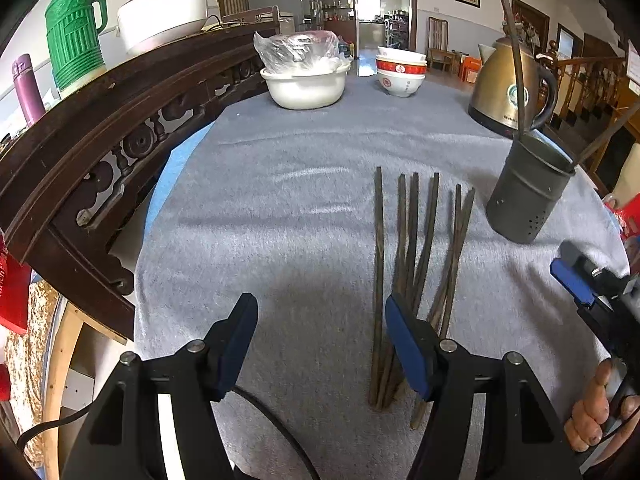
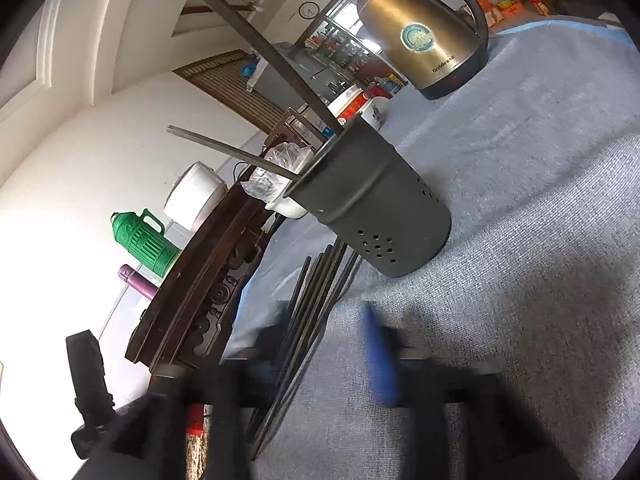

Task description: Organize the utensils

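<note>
Two grippers, both with jaws apart and empty | left gripper (image 1: 320, 344) hovers over near ends of loose chopsticks (image 1: 416, 248) on grey cloth (image 1: 280, 208) | right gripper (image 2: 312, 356) blurred | dark holder (image 2: 380, 208) stands beside chopsticks, two sticks inside | kettle (image 1: 512, 84) behind.

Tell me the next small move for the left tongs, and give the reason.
Probably shift the left tongs slightly toward the chopsticks and lower onto one. They stand open and empty, the bundle lies past the right finger, not in the gap, and the holder has only two sticks in it.
</note>
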`<state>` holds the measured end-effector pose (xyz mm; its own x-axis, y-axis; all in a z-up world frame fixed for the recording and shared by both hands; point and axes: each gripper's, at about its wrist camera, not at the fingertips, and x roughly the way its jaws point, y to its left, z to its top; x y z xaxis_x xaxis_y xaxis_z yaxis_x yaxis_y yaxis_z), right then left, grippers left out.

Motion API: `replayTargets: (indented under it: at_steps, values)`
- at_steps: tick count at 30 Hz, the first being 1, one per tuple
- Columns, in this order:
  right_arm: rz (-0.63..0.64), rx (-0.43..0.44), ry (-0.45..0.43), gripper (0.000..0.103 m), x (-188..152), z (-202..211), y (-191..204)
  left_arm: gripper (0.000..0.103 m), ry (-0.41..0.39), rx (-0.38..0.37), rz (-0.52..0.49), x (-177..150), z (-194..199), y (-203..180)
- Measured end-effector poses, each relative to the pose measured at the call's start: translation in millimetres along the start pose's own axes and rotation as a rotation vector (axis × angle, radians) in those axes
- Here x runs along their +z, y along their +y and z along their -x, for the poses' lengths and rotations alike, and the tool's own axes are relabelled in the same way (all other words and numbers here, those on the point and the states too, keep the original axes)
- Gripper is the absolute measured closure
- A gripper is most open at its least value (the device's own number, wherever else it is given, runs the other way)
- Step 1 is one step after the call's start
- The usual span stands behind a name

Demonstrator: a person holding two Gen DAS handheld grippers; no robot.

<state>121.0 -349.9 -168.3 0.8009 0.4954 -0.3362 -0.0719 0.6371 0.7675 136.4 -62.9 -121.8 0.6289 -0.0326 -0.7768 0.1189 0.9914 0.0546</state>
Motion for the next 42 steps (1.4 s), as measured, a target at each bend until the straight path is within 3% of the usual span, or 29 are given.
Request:
replayTargets:
  at_steps: [2,5,12,19,27,34,37,39,42]
  values:
    - [0.002,-0.004,-0.040,0.029,0,6,-1,0.036,0.008,0.003,0.002,-2,-1,-2]
    - [-0.019,-0.013,-0.033,0.029,1,5,-5,0.036,0.008,0.009,0.006,-3,1,-2]
    - [-0.023,-0.035,-0.039,0.039,1,6,-5,0.036,-0.007,-0.026,-0.023,-1,6,-13]
    - [-0.146,-0.020,-0.092,0.041,5,14,-26,0.036,-0.030,-0.011,-0.103,1,0,-26]
    - [-0.131,-0.011,-0.079,0.041,5,12,-23,0.036,-0.037,-0.027,-0.108,-3,-8,-26]
    - [-0.131,-0.027,-0.055,0.041,5,9,-22,0.036,-0.056,-0.045,-0.184,-14,-12,-38]
    - [-0.118,-0.063,0.000,0.051,7,0,-17,0.036,-0.065,-0.070,-0.185,-16,-12,-36]
    - [-0.091,-0.068,0.044,0.063,9,-9,-12,0.036,-0.074,-0.089,-0.182,-17,-12,-33]
    - [-0.051,-0.081,0.063,0.064,11,-22,0,0.036,-0.078,-0.106,-0.181,-18,-13,-29]
